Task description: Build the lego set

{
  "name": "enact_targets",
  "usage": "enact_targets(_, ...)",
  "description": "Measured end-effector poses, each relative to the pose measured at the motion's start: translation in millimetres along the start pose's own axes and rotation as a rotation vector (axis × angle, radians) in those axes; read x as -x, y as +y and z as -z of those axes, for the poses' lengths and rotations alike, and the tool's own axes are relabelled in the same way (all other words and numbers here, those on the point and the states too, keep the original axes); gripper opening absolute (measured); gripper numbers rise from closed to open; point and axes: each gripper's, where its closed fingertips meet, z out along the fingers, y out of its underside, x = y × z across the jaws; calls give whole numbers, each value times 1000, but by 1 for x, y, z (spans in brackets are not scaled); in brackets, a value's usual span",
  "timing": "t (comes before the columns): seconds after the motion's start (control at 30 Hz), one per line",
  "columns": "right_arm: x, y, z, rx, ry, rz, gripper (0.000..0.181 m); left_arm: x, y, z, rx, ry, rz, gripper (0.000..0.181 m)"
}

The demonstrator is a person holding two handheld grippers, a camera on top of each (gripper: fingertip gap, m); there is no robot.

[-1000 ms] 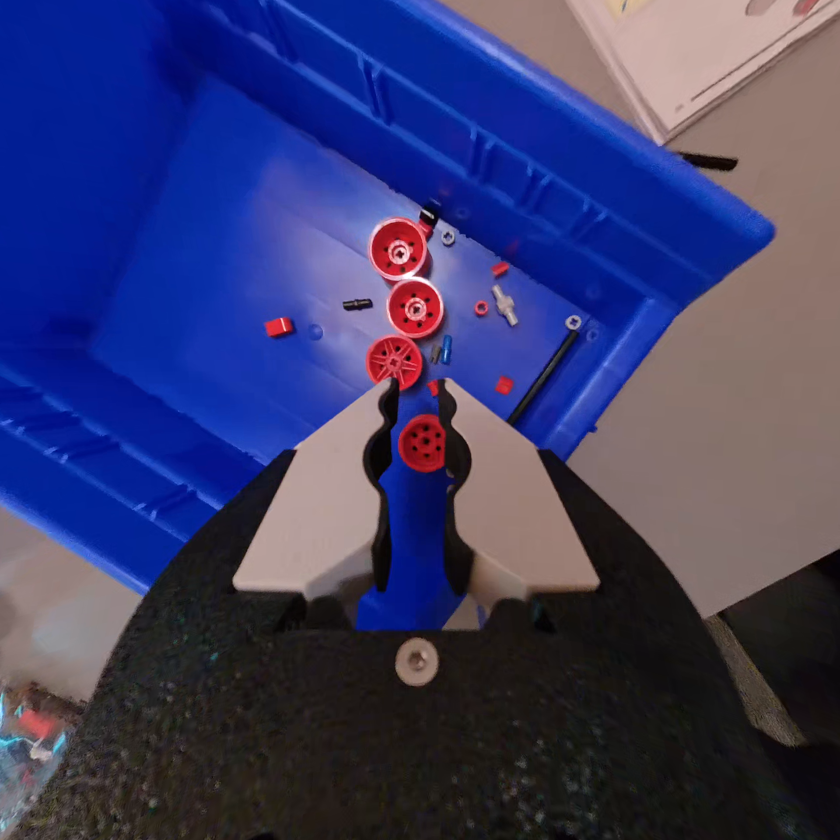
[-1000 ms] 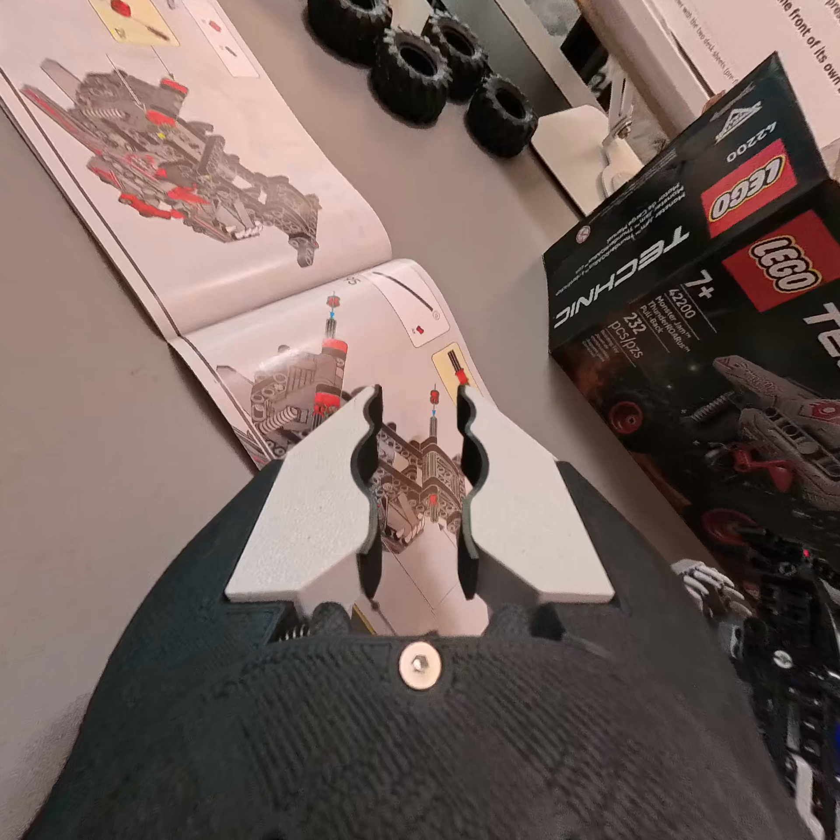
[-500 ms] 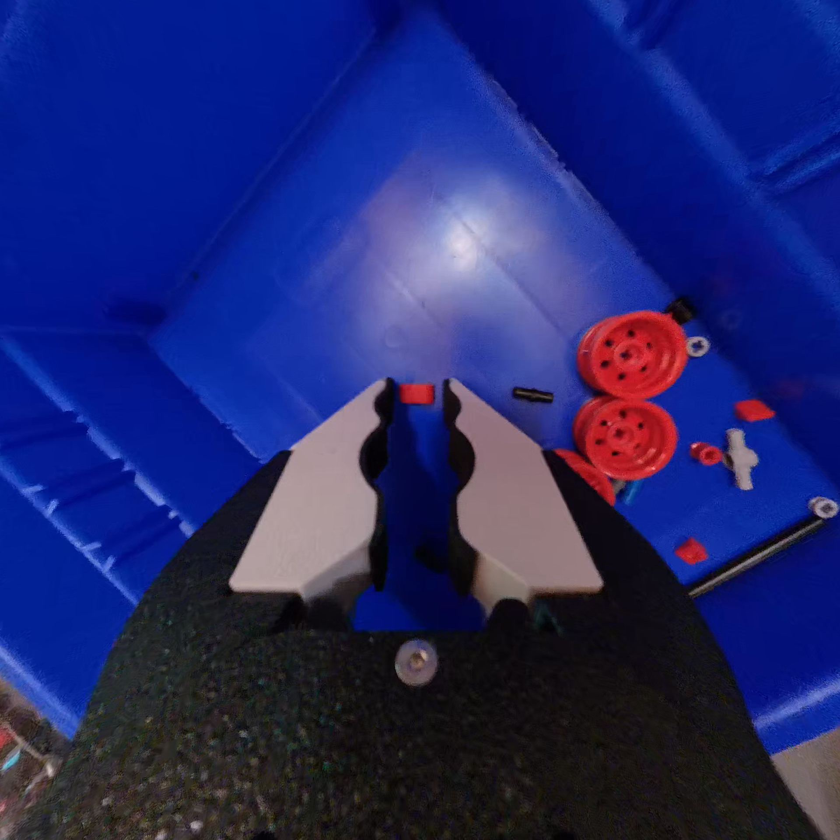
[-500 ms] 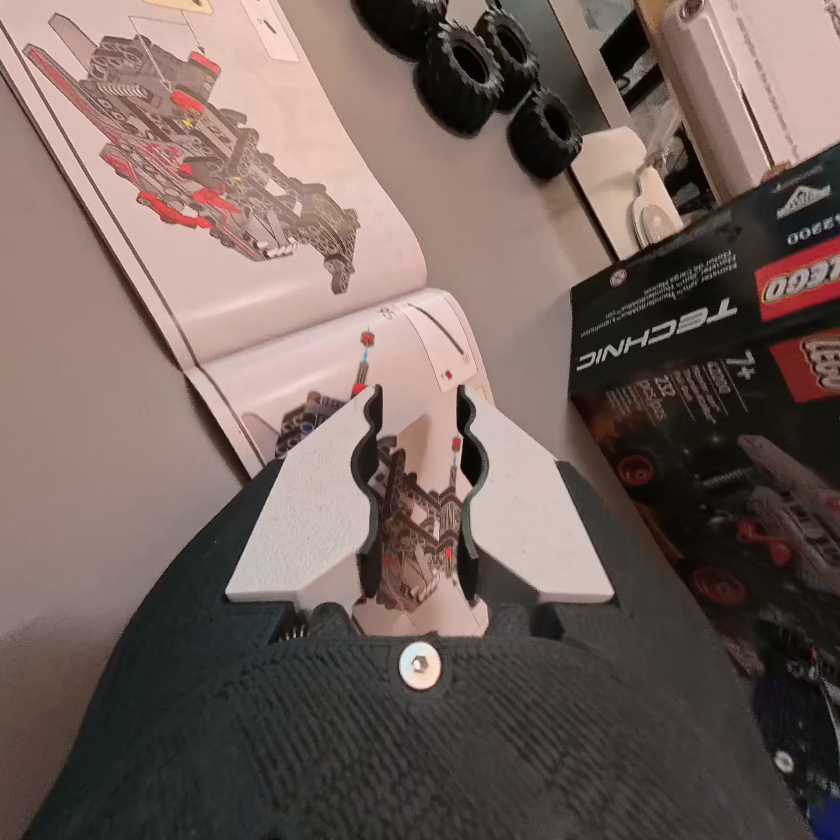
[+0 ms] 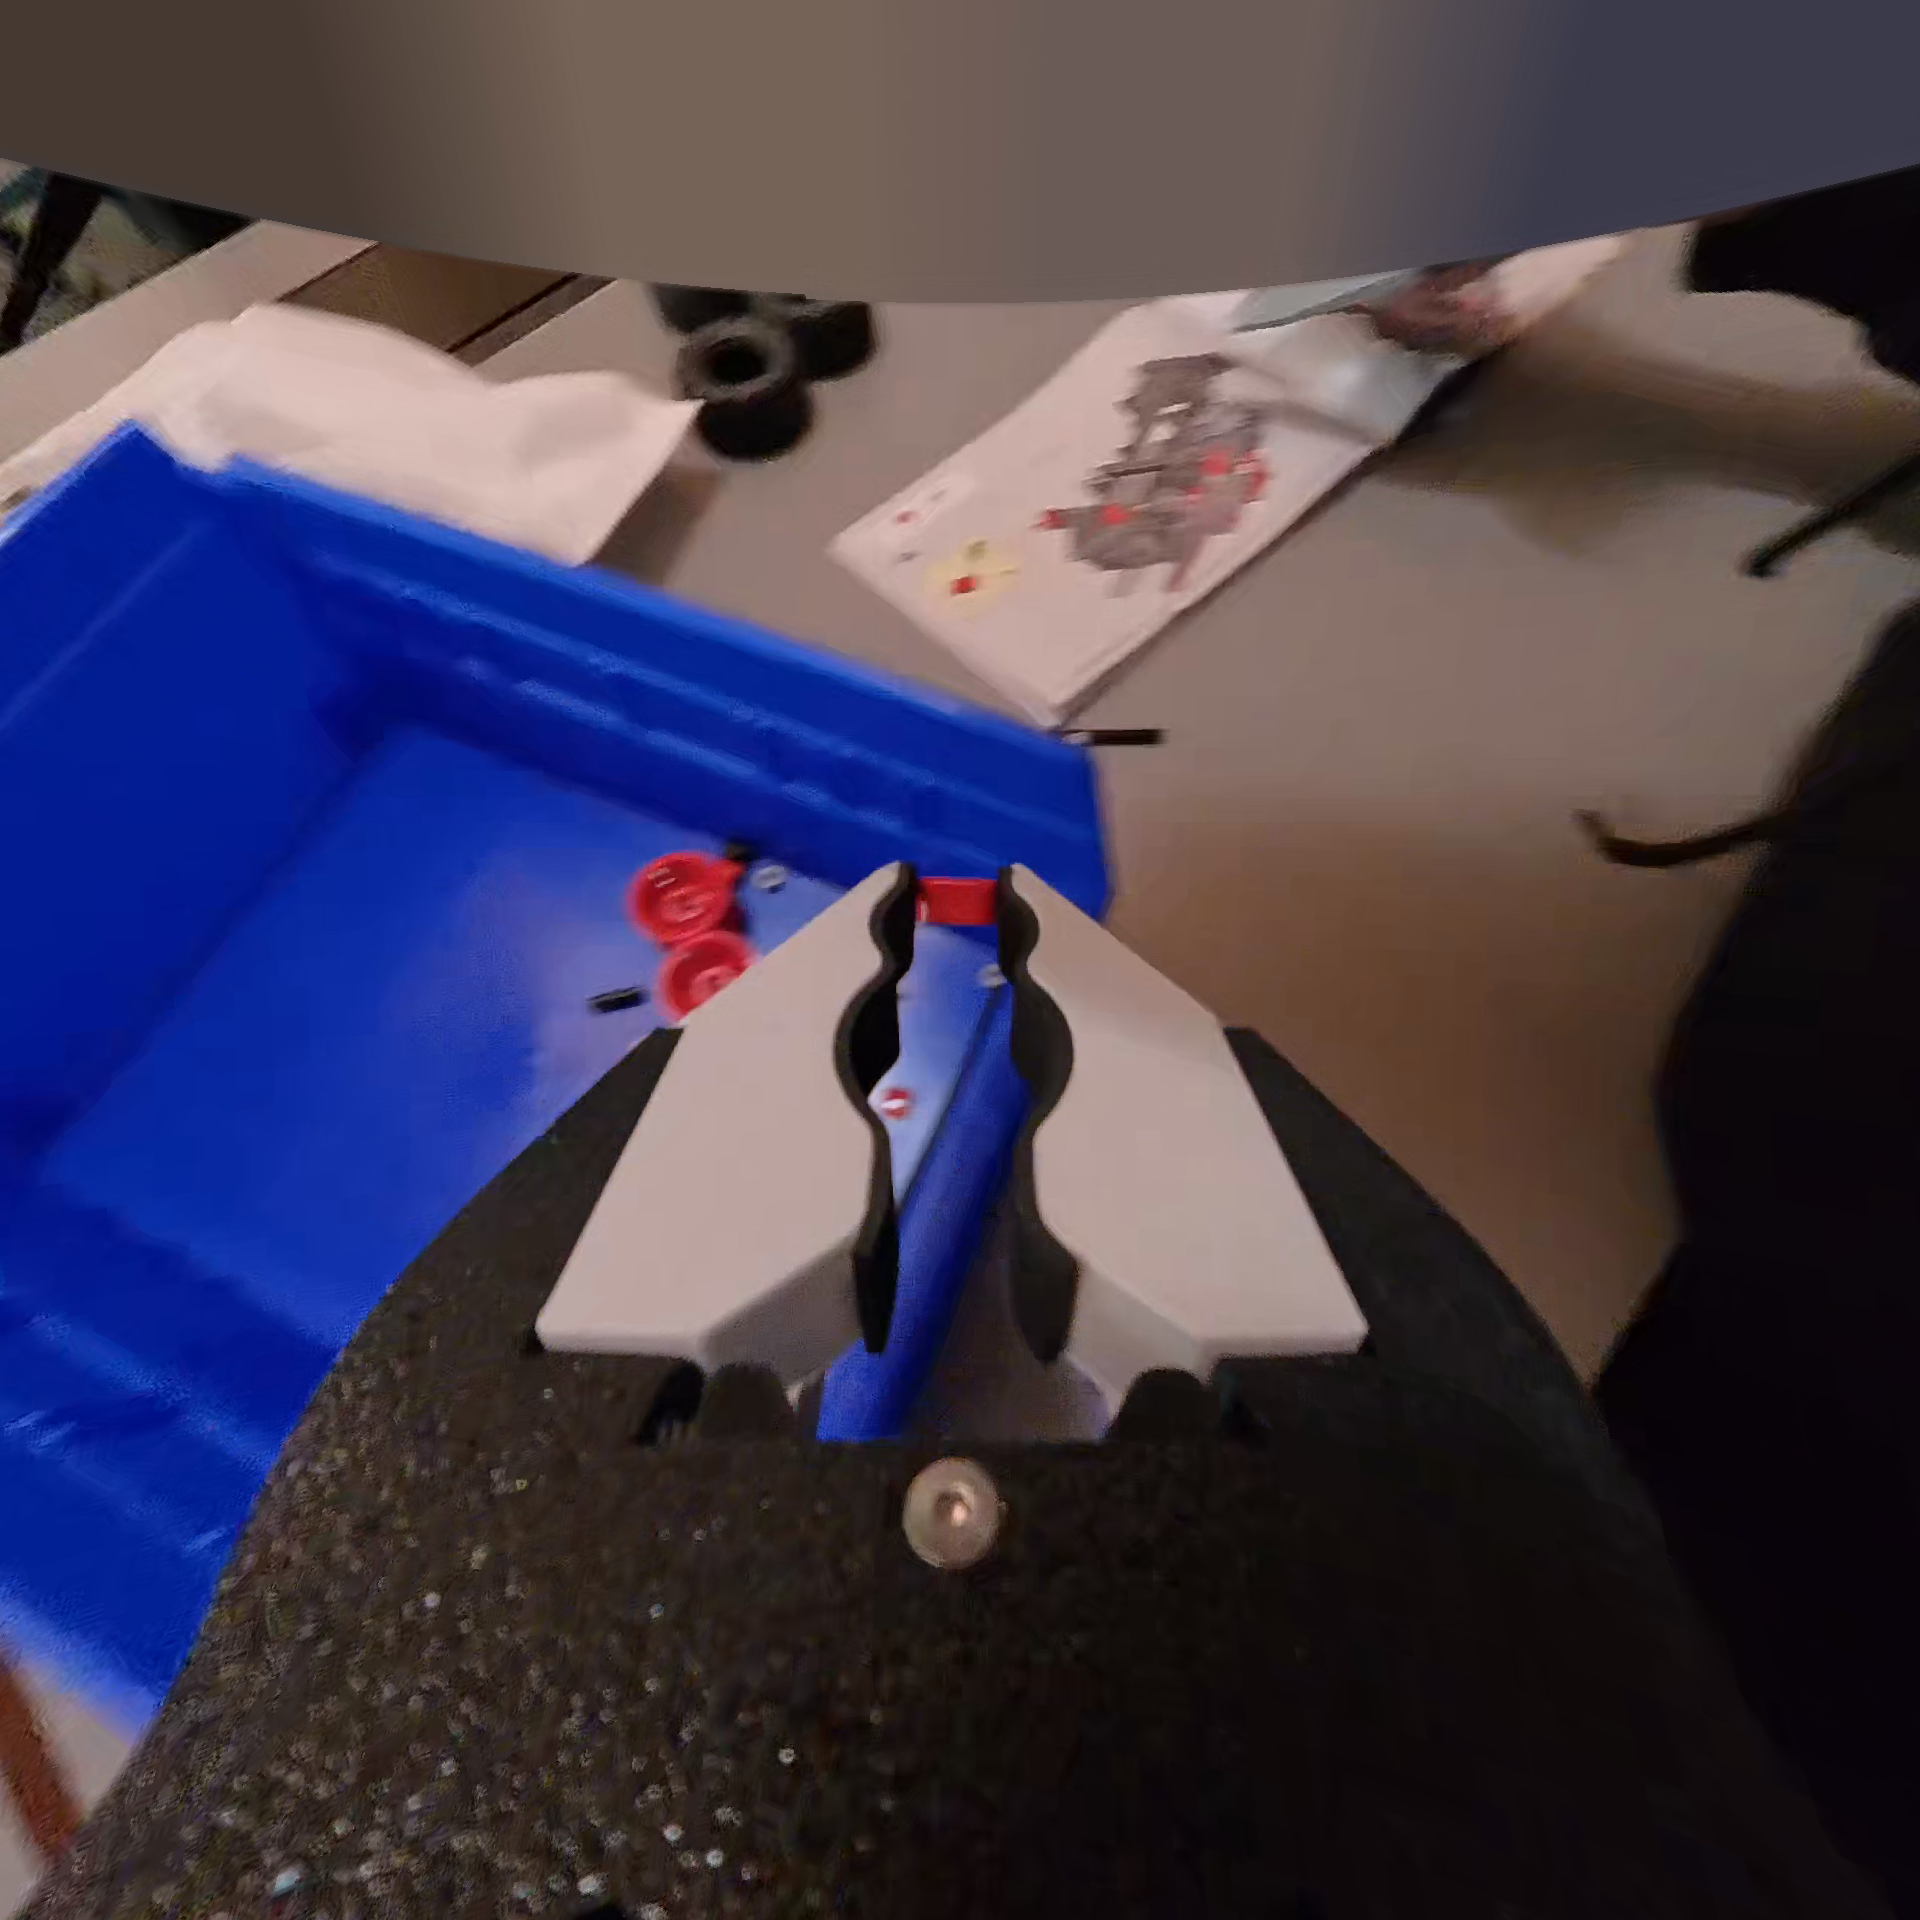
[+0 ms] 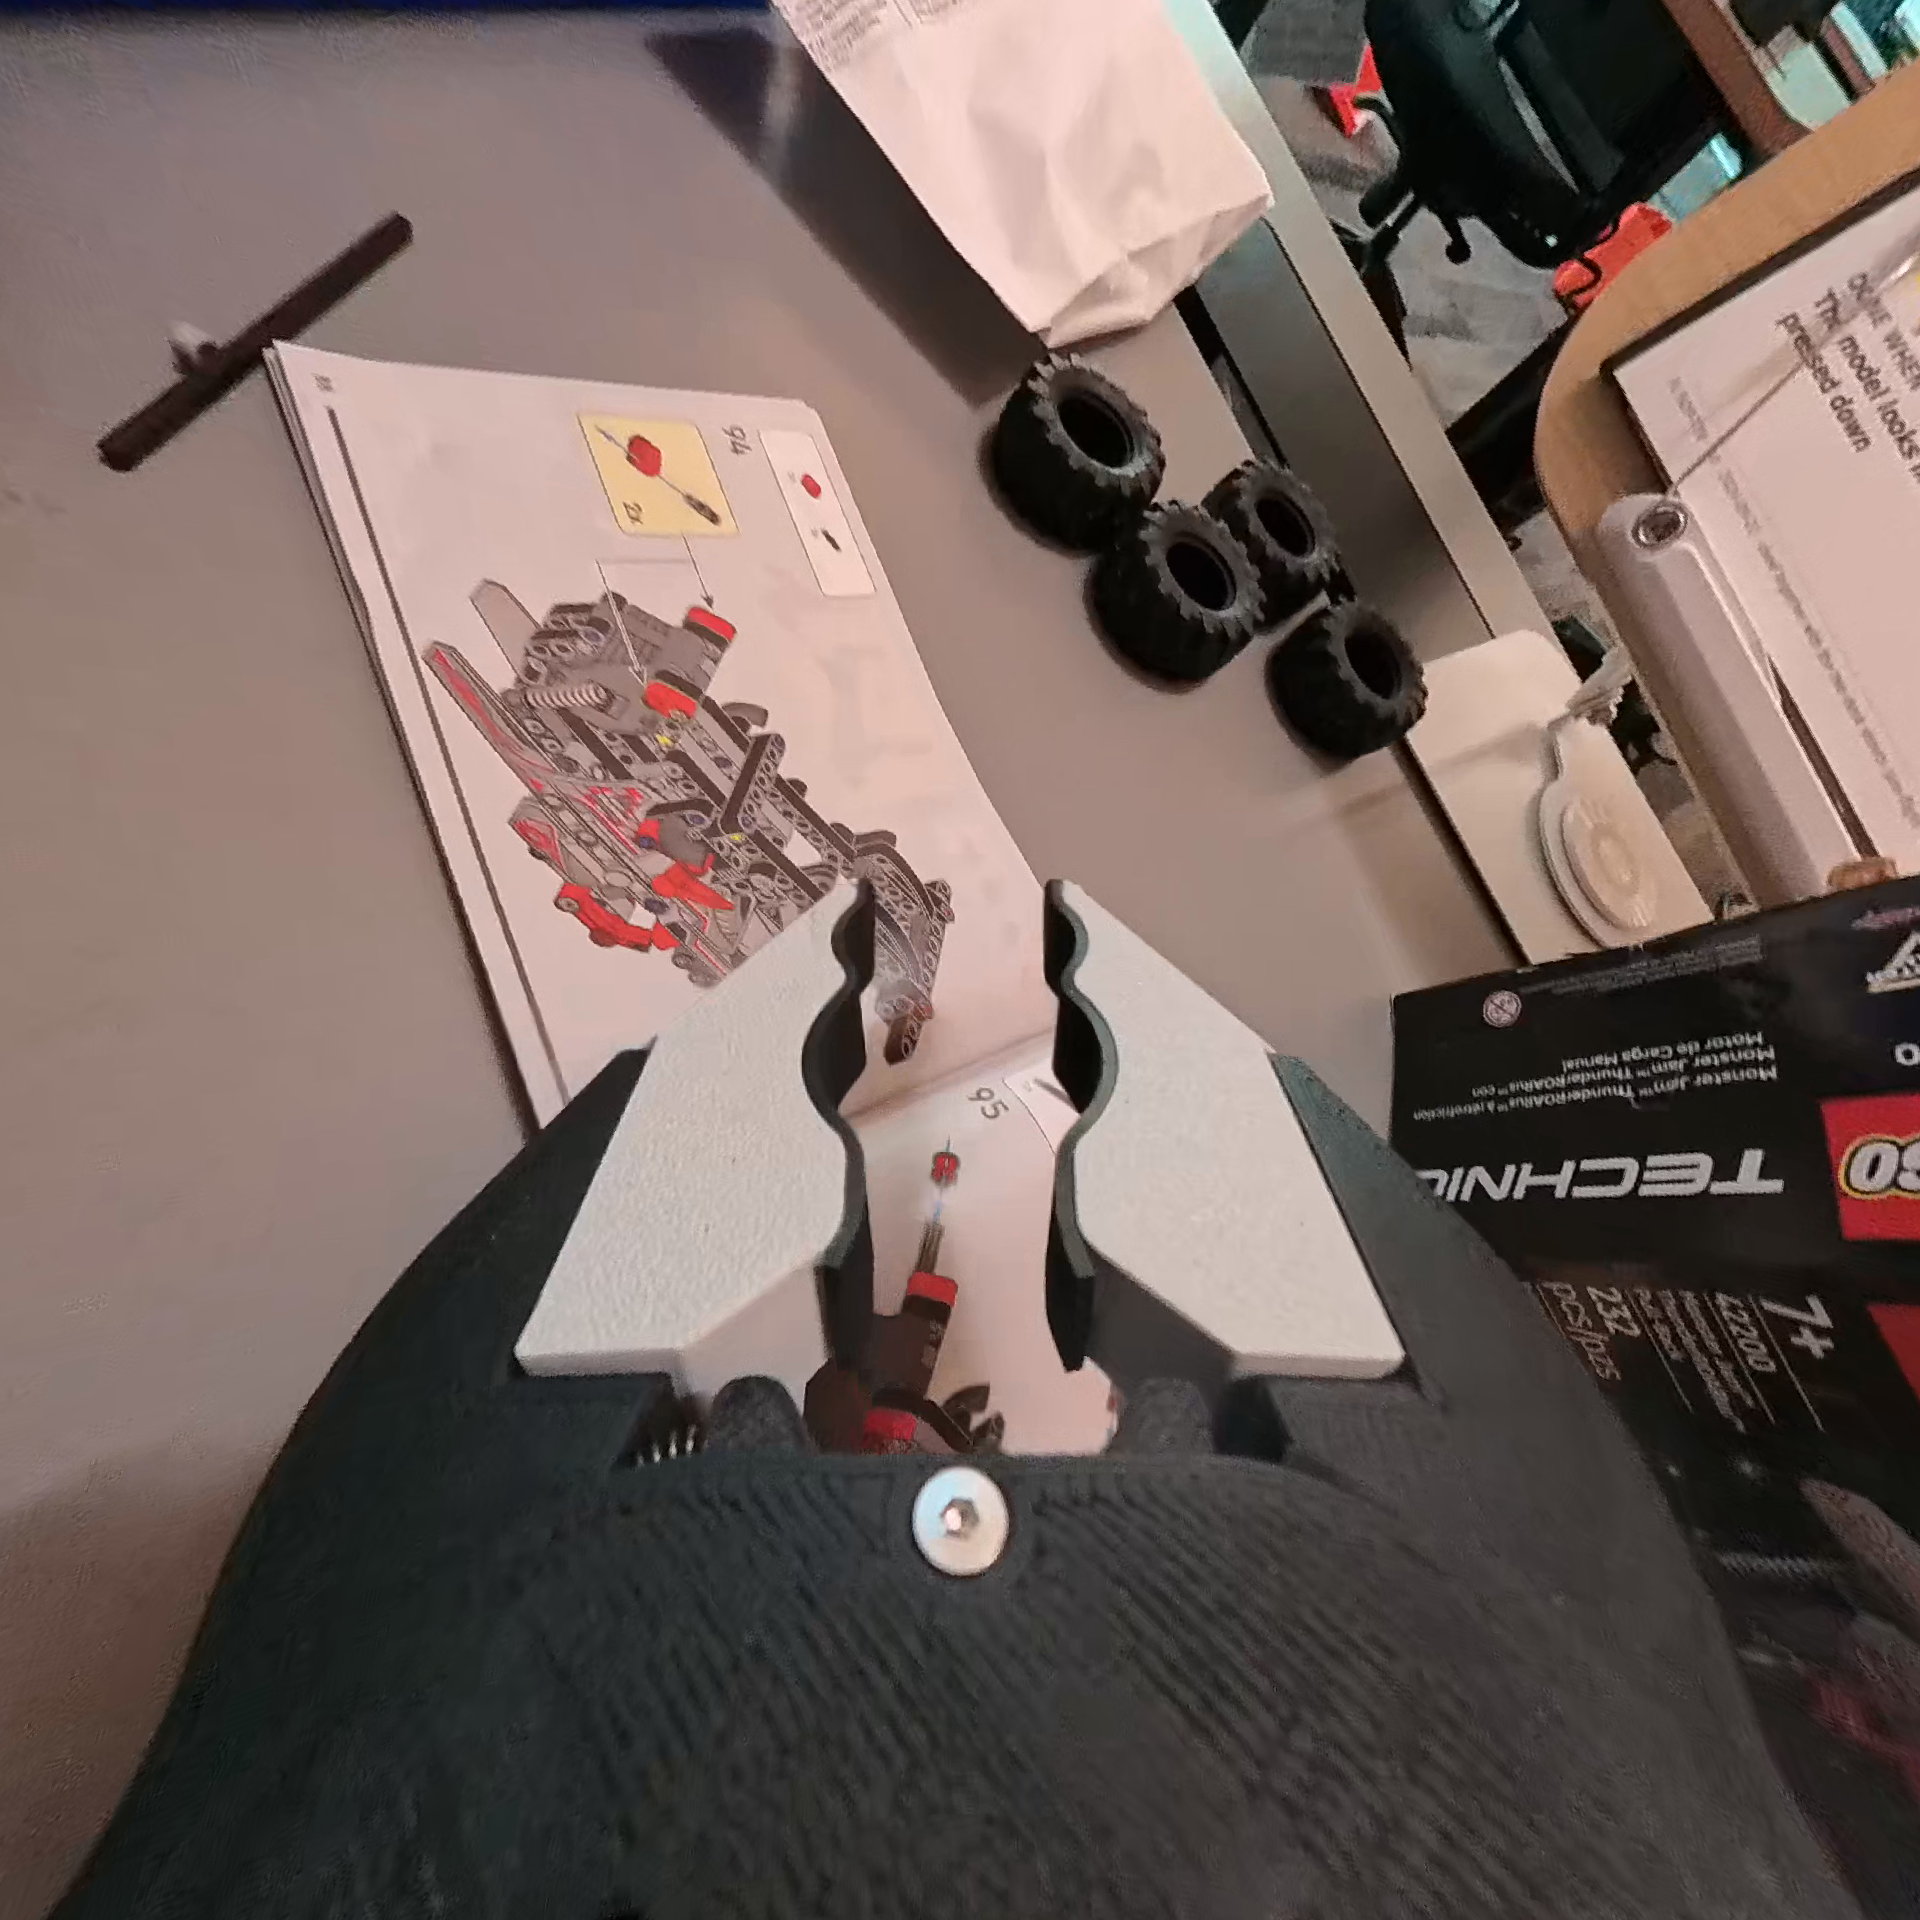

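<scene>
My left gripper (image 5: 954,896) is shut on a small red piece (image 5: 956,900) at its fingertips and holds it above the right corner of the blue bin (image 5: 312,1039). Red wheel hubs (image 5: 681,902) and small parts lie on the bin floor. My right gripper (image 6: 951,909) is open and empty, low over the open instruction booklet (image 6: 644,665) on the grey table. Several black tyres (image 6: 1179,592) lie beyond the booklet. A black axle (image 6: 260,338) lies at the booklet's far left corner.
The black set box (image 6: 1662,1195) stands at the right of the right gripper. A white paper bag (image 6: 1060,156) lies behind the tyres and also shows beyond the bin (image 5: 416,436). A dark sleeve (image 5: 1818,1039) fills the right side. A small black pin (image 5: 1117,737) lies by the bin's corner. The left gripper's tips are roughly 30 cm from the right gripper's. Left tips and right tips are each some 15 cm from the black axle (image 6: 260,338).
My left gripper closed on the small red piece in the bin and lifted it up and out toward the bin's right corner. My right gripper drifted left over the booklet, still open.
</scene>
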Motion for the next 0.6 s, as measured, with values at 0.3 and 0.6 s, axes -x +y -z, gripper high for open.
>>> enact_targets(0.3,11,-12,-17,-49,-47,7,30,-88,28,-107,99,31,66,17)
enact_targets(0.6,1,-5,1,-29,2,-7,31,-9,0,-26,-61,-194,103,29)
